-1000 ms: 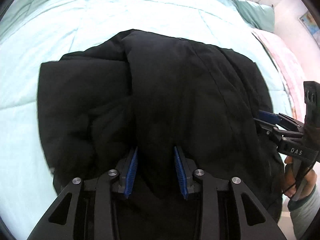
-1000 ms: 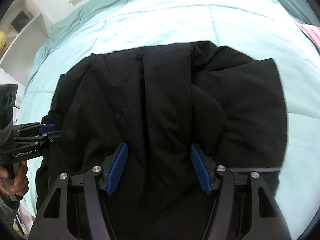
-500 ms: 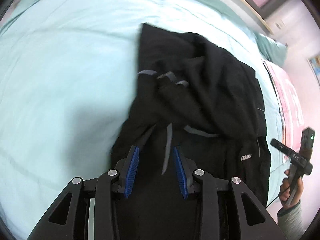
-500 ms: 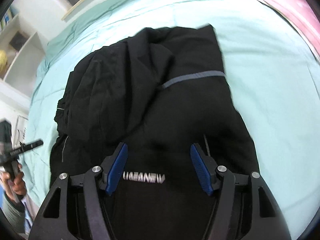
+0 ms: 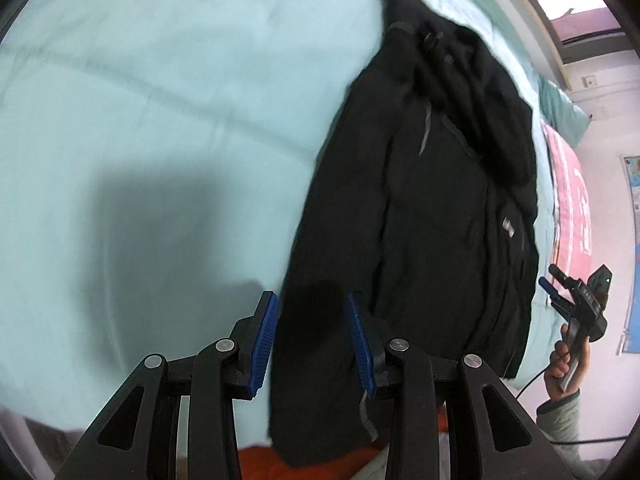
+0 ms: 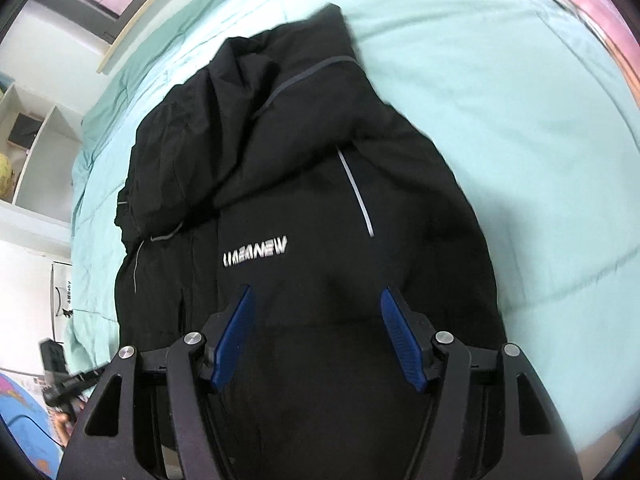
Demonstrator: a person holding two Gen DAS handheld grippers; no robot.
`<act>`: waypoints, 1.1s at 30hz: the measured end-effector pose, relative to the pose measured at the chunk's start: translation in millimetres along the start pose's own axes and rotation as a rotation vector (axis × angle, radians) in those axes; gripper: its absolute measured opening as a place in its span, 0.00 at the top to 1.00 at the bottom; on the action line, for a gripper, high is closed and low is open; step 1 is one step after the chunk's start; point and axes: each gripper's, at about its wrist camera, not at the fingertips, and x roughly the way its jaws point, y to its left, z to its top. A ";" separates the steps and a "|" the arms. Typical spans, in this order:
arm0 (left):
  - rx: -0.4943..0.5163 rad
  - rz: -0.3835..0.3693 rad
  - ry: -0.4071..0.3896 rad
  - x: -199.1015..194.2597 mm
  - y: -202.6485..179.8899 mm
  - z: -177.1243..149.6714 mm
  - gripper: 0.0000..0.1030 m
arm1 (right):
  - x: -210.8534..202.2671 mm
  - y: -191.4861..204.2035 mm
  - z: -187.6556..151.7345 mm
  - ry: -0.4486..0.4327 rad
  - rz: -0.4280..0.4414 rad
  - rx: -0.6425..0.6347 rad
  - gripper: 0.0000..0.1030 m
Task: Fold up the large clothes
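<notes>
From my left wrist camera, the left side is bare mint bed quilt (image 5: 152,92), wide and flat, with only a dark shadow on it: plenty of open room there. The black jacket (image 5: 432,208) lies right of centre as a long narrow shape, its long axis running from the near bed edge up and away toward the far side, with the bunched hood or collar end farthest from me. Its near end hangs over the bed's near edge. My left gripper (image 5: 312,336) is set narrow, and a dark fold of the jacket's near end sits between the blue pads; I cannot tell whether the pads actually press on it. At the far right, a hand (image 5: 564,364) holds my right gripper (image 5: 560,286) beyond the jacket's right side, over the bed's edge, next to a pink cover (image 5: 572,200).

From my right wrist camera, shelves (image 6: 36,152) stand on the left beyond the bed. The jacket (image 6: 304,184) fills the middle, long axis again pointing away from me, white lettering (image 6: 255,257) near my pads, the hood end at the top. My right gripper (image 6: 316,332) stands fairly wide above the jacket's near part, with black fabric showing between the pads and none pinched. To the right, the quilt (image 6: 520,120) is open up to the pink edge.
</notes>
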 end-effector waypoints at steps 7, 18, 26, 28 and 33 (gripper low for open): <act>-0.040 -0.048 0.054 29.3 17.7 -19.6 0.62 | -3.1 -11.8 -20.9 0.014 -0.006 0.032 0.33; -0.085 -0.254 0.073 35.8 24.2 -18.7 0.52 | -18.6 -27.0 -35.5 0.030 -0.065 0.029 0.33; 0.001 -0.520 0.065 19.3 -10.5 -23.0 0.53 | -27.9 -59.3 -60.1 0.108 -0.148 -0.017 0.33; 0.007 -0.458 0.094 27.7 -15.6 -23.0 0.53 | -26.0 -70.7 -67.2 0.133 -0.142 0.002 0.33; 0.051 -0.383 0.143 39.5 -29.6 -31.0 0.53 | -19.3 -92.1 -87.4 0.202 -0.119 0.039 0.33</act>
